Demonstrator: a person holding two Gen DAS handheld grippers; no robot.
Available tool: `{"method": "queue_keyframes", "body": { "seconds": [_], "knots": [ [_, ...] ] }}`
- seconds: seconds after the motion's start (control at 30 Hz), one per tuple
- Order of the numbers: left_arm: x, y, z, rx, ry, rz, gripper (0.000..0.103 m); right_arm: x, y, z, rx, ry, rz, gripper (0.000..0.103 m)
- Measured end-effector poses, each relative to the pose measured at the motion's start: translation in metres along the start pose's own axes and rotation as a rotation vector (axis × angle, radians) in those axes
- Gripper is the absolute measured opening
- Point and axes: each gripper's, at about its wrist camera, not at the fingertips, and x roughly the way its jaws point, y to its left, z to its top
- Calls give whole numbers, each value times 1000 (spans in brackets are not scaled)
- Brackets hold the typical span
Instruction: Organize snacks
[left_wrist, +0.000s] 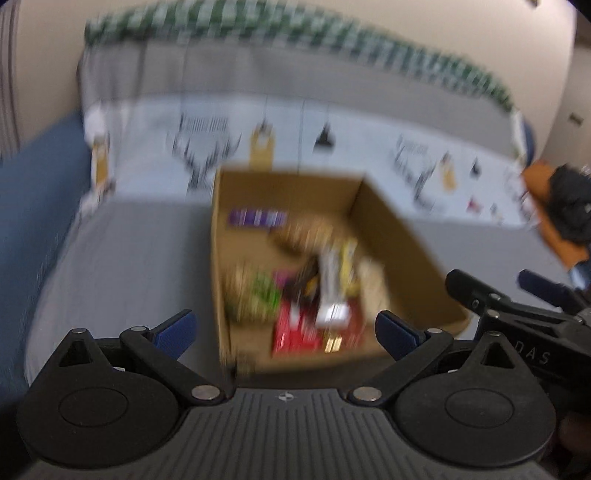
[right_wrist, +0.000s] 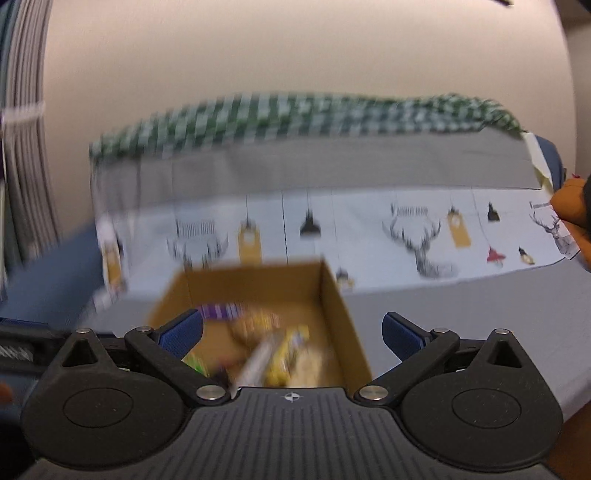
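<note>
An open cardboard box (left_wrist: 399, 236) sits on a grey surface and holds several snack packs: a purple pack (left_wrist: 256, 218), a red pack (left_wrist: 295, 332), a green pack (left_wrist: 264, 291) and a yellow-white pack (left_wrist: 340, 273). Both views are motion-blurred. My left gripper (left_wrist: 286, 334) is open and empty, just in front of the box. My right gripper (right_wrist: 291, 332) is open and empty, above the box's near side (right_wrist: 340, 314). The right gripper also shows in the left wrist view (left_wrist: 517, 291). The purple pack (right_wrist: 221, 310) and the yellow pack (right_wrist: 288, 350) show in the right wrist view.
A sofa back with a deer-and-lamp print cover (left_wrist: 369, 129) and a green checked cloth (right_wrist: 295, 114) stands behind the box. An orange and black object (left_wrist: 565, 199) lies at the right. A blue cushion (left_wrist: 37, 206) is at the left.
</note>
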Motion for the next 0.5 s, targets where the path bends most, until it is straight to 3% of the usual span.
{"method": "queue_keyframes", "body": {
  "seconds": [0.17, 0.5],
  "knots": [
    [23, 2, -16, 5, 41, 20, 103, 21, 5, -35, 1, 92, -67, 102],
    [35, 7, -19, -12, 76, 47, 103, 34, 9, -43, 11, 146, -85, 102]
  ]
}}
